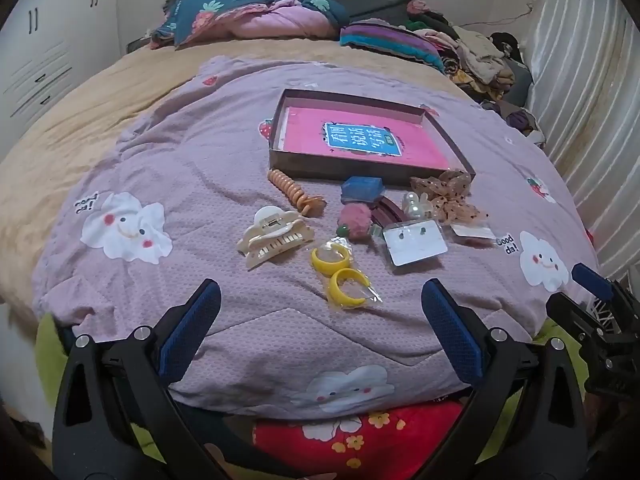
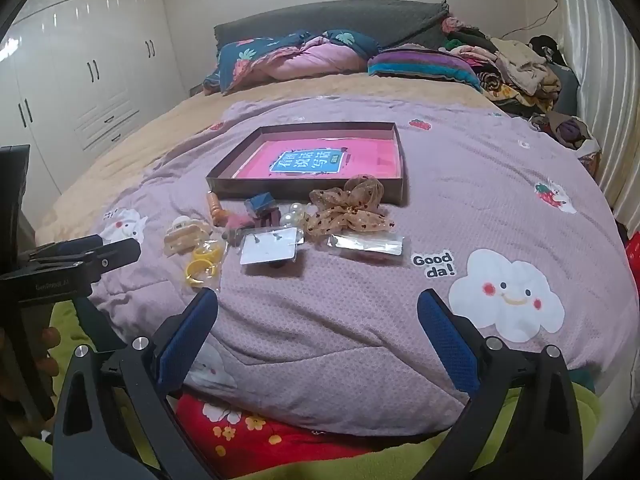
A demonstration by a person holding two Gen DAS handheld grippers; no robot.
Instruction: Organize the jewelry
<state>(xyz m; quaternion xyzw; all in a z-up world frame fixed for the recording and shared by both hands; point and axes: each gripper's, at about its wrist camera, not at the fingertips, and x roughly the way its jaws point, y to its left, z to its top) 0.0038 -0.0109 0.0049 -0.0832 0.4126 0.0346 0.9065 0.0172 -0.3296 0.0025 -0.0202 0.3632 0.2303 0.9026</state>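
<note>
Both of your tools are empty and spread wide: the left gripper hangs over the near edge of the lilac quilt, and the right gripper does the same further right, with nothing between either pair of jaws. The jewelry lies in a loose heap just in front of the shallow box, which holds only a pink book. Start with whatever sits nearest and most apart: the yellow hoop earrings in their clear packet are closest to your left tool, and the cream claw clip lies beside them. Come down squarely, pinch the packet by its edge rather than the hoops, and lift clear before carrying it over the box wall. Leave the tangle by the polka-dot bow for later. The small pieces behind the earring card overlap, so what they are is probably not safe to call from here.
</note>
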